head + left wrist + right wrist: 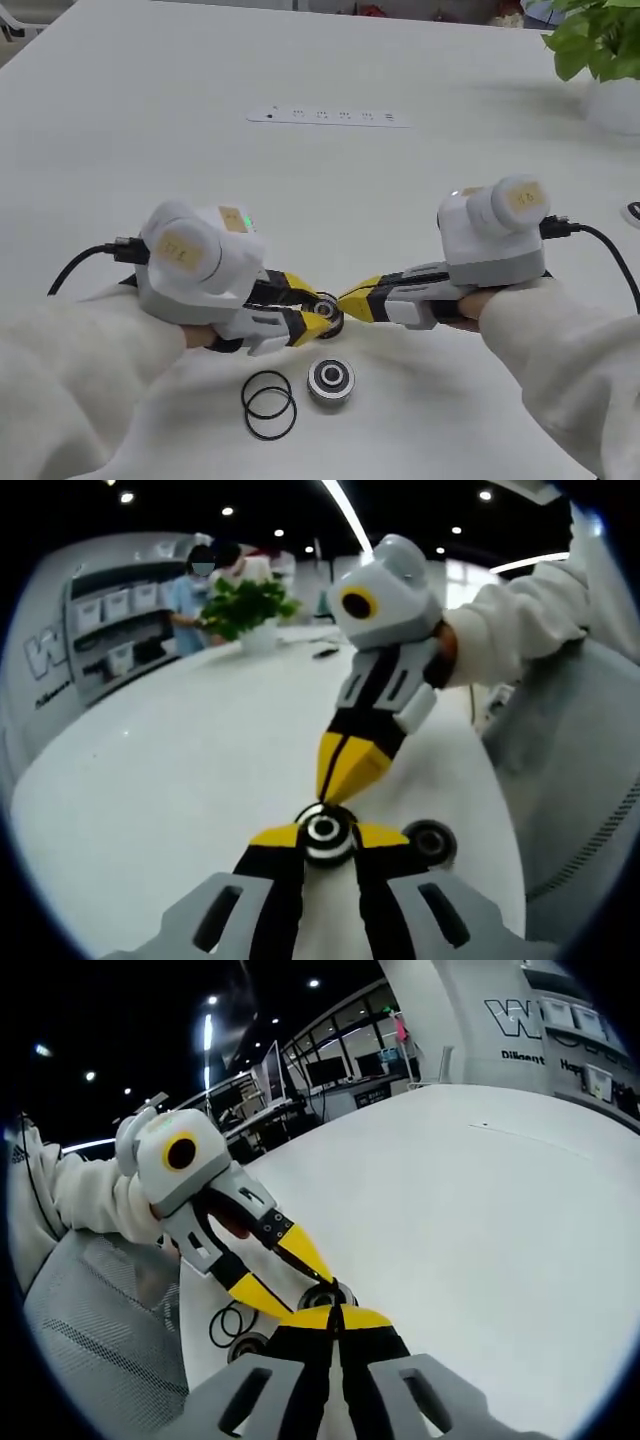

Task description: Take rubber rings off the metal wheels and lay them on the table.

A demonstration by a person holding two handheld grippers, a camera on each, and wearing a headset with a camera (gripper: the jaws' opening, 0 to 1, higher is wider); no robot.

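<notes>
My left gripper [318, 316] is shut on a small metal wheel [327, 309], held just above the white table; its yellow jaws clamp both sides of the wheel [325, 837]. My right gripper [346, 300] comes in from the right, its jaws pressed together at the wheel's rim, pinching the black rubber ring there [328, 1298]. A second metal wheel [330, 380] lies flat on the table below the grippers. Two loose black rubber rings [268, 403] lie overlapping to its left.
A white power strip [328, 117] lies flat near the table's middle. A potted green plant [600, 40] stands at the far right corner. Black cables [85, 262] trail from both grippers. A person stands by shelves beyond the plant [245, 605].
</notes>
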